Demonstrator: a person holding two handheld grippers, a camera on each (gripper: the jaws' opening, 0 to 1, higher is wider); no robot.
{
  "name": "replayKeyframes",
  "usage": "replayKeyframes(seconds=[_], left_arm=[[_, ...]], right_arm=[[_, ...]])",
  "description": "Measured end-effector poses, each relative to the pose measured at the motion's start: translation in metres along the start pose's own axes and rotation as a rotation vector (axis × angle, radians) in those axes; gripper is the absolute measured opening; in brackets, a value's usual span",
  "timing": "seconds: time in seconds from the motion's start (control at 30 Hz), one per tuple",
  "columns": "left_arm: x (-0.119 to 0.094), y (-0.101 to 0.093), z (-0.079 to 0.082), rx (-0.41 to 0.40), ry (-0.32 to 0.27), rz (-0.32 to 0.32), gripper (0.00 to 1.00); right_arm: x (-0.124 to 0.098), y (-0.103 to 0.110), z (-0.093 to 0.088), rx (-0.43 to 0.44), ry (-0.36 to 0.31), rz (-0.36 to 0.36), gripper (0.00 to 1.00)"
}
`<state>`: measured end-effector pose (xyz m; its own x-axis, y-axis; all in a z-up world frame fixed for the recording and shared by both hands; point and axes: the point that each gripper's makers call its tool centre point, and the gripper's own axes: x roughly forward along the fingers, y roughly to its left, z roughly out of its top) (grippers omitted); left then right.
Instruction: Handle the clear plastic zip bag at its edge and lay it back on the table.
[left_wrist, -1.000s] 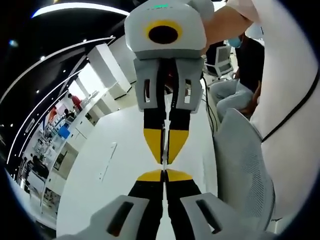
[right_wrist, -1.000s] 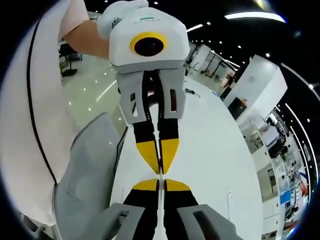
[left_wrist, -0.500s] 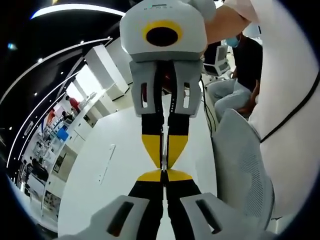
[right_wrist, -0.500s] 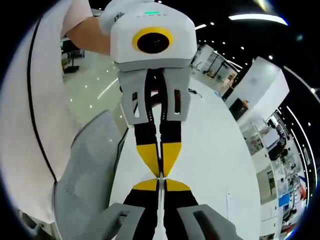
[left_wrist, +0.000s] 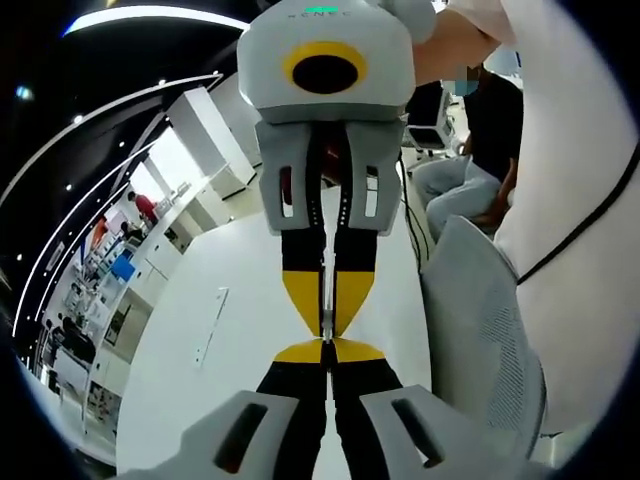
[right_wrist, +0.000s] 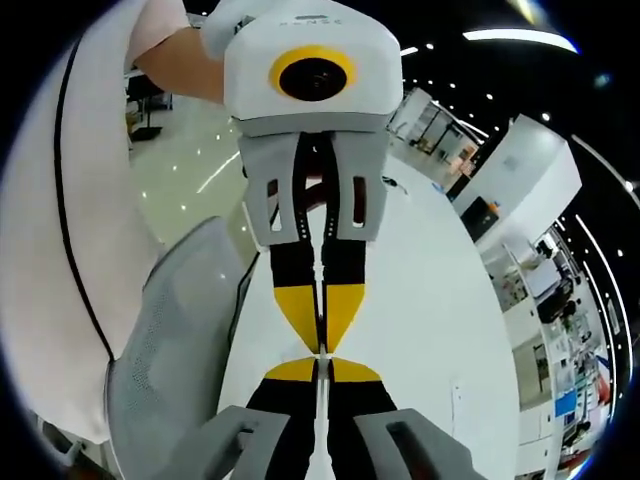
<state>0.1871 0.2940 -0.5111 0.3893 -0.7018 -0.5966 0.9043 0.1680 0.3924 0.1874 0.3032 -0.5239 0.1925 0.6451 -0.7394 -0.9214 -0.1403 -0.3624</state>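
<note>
My left gripper and right gripper met tip to tip above the white table, both pinched closed on the clear zip bag's edge. A grey mesh chair stood beside the table.

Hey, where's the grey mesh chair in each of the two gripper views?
Left gripper view: the grey mesh chair is at the right, in the lower half, next to a person's white sleeve.
Right gripper view: the chair is at the left, in the lower half.
Shared landmark: the white table, bordering the chair in both.
</note>
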Motion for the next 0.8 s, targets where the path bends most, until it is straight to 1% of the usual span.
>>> replayKeyframes(seconds=[0.13,0.2,0.23,0.43,0.63,0.8], left_arm=[[0.0007,-0.0003,0.0001,-0.01,0.013,0.002,0.0],[0.0008,0.0003,0.0006,-0.002,0.016,0.008,0.0],[0.0007,0.0006,0.0004,-0.005,0.017,0.008,0.0],[0.0007,0.0019,0.0001,-0.014,0.015,0.013,0.0],[0.0011,0.0018,-0.0014,-0.014,0.018,0.016,0.0],[0.0008,0.0022,-0.0016,-0.015,0.015,0.018,0.0]], right_arm=[[-0.0003,0.0002,0.0001,-0.001,0.0,0.001,0.0],[-0.0007,-0.0004,0.0003,-0.001,-0.002,-0.003,0.0],[-0.0012,-0.0002,0.0003,0.012,-0.005,-0.001,0.0],[-0.0026,-0.0004,0.0016,0.005,-0.017,-0.005,0.0],[-0.0047,-0.0003,0.004,0.03,-0.032,-0.005,0.0],[-0.0048,-0.0006,0.0048,0.031,-0.036,-0.003,0.0]])
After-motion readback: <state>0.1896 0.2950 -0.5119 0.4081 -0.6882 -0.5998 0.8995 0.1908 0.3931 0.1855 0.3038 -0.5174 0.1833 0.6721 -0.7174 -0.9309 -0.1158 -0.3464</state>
